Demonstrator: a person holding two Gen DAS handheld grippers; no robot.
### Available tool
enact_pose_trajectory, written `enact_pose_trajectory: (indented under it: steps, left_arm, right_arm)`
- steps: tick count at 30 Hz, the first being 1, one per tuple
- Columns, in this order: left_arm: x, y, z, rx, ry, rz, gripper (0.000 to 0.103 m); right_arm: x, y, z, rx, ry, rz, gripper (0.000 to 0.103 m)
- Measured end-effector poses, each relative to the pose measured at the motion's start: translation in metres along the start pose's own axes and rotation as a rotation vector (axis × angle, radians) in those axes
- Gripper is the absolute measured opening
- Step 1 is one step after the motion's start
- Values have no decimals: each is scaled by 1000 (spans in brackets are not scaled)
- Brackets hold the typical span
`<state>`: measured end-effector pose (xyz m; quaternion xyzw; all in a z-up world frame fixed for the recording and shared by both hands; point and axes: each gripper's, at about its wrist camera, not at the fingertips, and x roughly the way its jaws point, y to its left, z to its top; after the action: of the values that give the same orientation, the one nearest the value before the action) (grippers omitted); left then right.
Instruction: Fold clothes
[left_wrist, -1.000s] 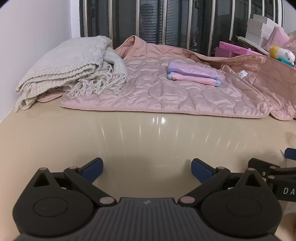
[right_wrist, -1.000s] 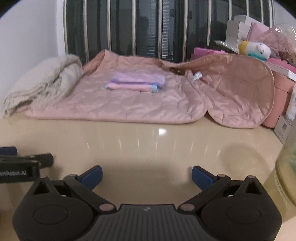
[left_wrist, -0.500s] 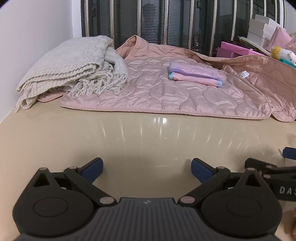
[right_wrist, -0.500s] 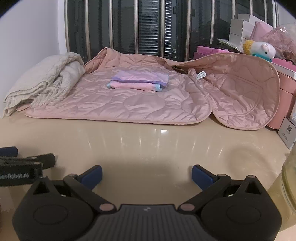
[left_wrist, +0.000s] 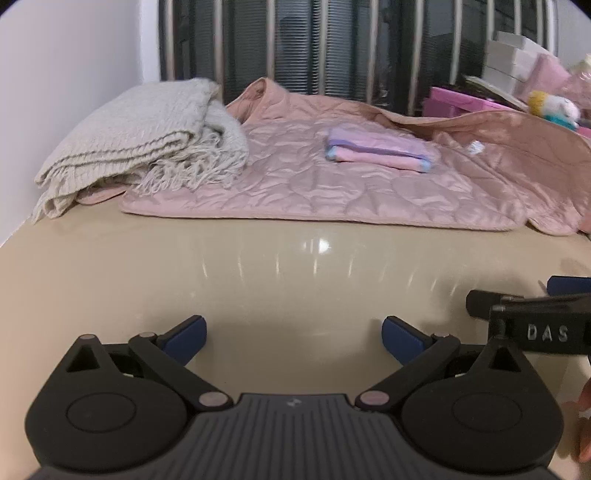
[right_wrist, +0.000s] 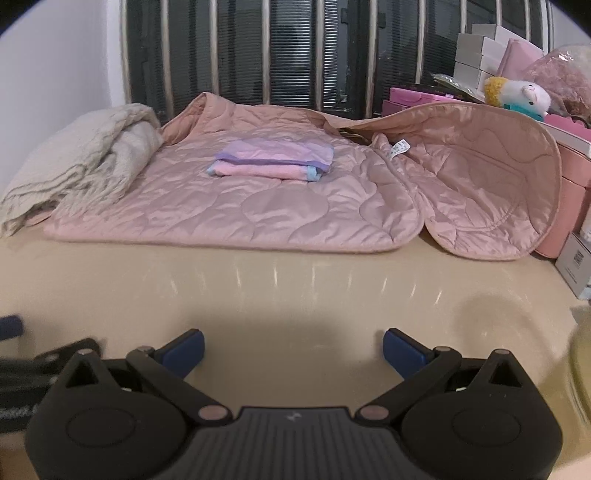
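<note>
Left tool (left_wrist: 293, 334) and right tool (right_wrist: 293, 349): both spread wide, holding nothing, above the glossy beige surface (left_wrist: 295, 280). Only the right view shows the grey carton (right_wrist: 574, 264) at the edge. Pink quilted garment (right_wrist: 258, 206) lies flat well ahead of both, a small folded pink-and-lilac cloth (right_wrist: 273, 160) on it, a cream fringed knit blanket (left_wrist: 140, 140) overlapping its left corner.

Glossy beige table (left_wrist: 258, 280), satiny quilted jacket (right_wrist: 295, 206), seemingly knitted blanket (left_wrist: 140, 140)
</note>
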<state>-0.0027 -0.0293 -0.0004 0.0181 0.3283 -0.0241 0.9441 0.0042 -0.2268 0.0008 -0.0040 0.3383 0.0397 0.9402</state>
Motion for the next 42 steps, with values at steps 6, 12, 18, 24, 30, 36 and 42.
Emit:
enact_pose_trajectory:
  steps: [6,12,18,24,30,36,42]
  left_arm:
    - [3,-2,3,-23,5,11,102]
    - [3,0,3,-25,4,8,103]
    - [2,1,2,-28,4,16,103]
    - [2,4,2,-47,4,38,103]
    - [2,6,2,-47,4,40,103]
    - [2,5,3,-39,4,32,102]
    - [2,5,2,-40,4,31,103]
  right_arm:
    - [-4,-2,-4,10,-9,-17,103]
    - [-4,-4,-4,8,-11,-5,103]
    - [-8,-7,-5,26,-26,40,103]
    - [-8,-1,-5,-5,-23,74,103]
    - [-6,2,-5,-5,-12,9,103]
    - [-6,1,-5,-11,-12,14,103]
    - [-6,1,-6,-13,-13,13,103]
